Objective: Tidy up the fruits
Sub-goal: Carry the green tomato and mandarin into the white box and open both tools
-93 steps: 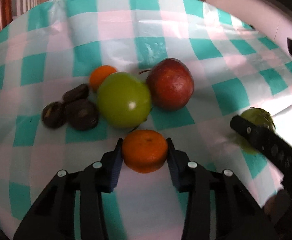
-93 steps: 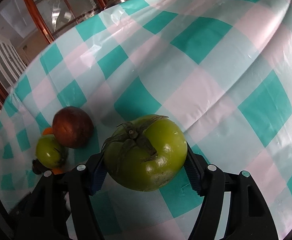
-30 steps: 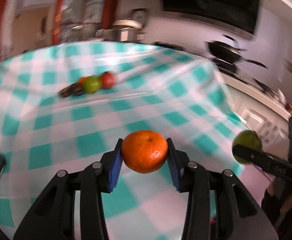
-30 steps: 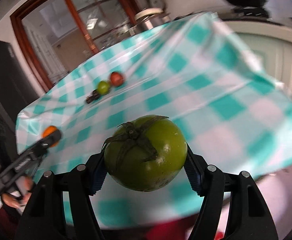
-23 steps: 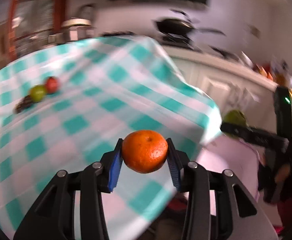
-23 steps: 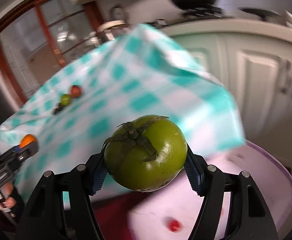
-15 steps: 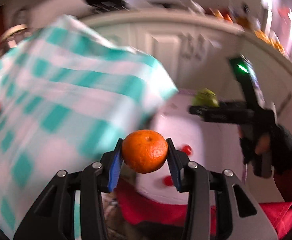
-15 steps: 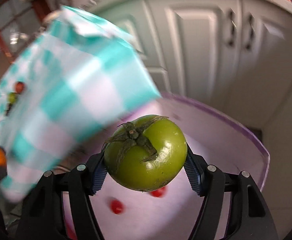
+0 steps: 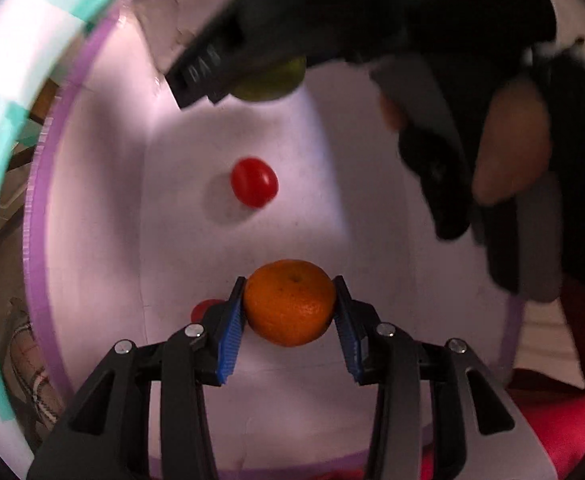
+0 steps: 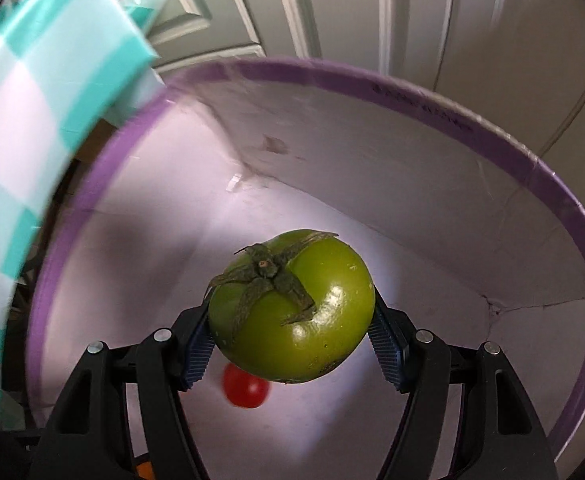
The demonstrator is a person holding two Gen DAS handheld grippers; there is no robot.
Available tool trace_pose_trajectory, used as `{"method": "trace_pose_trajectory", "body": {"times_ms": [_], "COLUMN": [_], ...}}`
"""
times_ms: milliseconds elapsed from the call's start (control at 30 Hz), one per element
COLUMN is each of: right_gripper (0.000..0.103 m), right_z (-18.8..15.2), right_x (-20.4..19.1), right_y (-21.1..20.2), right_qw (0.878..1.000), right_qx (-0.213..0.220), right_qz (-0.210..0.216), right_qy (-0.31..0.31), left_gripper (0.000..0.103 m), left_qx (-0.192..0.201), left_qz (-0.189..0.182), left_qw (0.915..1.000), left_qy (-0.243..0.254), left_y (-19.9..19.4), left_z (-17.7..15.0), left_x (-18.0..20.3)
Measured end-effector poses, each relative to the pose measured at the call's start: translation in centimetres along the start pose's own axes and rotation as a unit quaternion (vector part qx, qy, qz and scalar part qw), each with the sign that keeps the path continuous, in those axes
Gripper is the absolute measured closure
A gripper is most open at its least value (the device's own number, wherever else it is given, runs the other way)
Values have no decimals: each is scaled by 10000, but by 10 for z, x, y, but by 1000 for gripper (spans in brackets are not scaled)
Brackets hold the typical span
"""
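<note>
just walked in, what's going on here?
A person is sorting fruit into a round purple-rimmed bin with a handheld gripper in each hand. The left gripper is shut on an orange, the right gripper on a green tomato. Both hang over the bin, nothing released yet. At least two small red tomatoes already lie on the bin floor.

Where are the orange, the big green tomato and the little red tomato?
orange [image 9: 289,302], left wrist view, front skin.
green tomato [image 10: 292,308], right wrist view, near its stem.
red tomato [image 9: 253,182], left wrist view, middle.
</note>
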State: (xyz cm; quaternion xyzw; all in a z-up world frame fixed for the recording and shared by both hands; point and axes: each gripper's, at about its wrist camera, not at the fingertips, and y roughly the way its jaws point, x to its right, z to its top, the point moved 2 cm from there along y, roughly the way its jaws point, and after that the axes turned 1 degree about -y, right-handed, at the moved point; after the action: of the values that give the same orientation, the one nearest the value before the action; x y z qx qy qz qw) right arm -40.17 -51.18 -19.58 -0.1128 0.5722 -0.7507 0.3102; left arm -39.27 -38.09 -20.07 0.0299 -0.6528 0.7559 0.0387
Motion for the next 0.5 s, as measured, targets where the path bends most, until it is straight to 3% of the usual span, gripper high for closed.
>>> {"method": "trace_pose_trajectory", "body": {"times_ms": [200, 400, 500], "right_gripper": [37, 36, 36], "right_z": [-5, -8, -10], "right_x": [4, 4, 5], "right_y": [15, 25, 29], "right_qw": [9999, 9997, 9995], "right_qx": [-80, -218, -292], "right_qz": [-21, -87, -107], "right_qy": [85, 42, 55], "left_gripper": [61, 60, 48], "left_qx": [-247, -260, -138], "left_qz": [177, 249, 265], "left_qw": [9990, 9988, 9991], "left_qy": [329, 329, 313], "left_y": [16, 16, 11], "left_z": [-8, -10, -10], "left_x": [5, -2, -5]}}
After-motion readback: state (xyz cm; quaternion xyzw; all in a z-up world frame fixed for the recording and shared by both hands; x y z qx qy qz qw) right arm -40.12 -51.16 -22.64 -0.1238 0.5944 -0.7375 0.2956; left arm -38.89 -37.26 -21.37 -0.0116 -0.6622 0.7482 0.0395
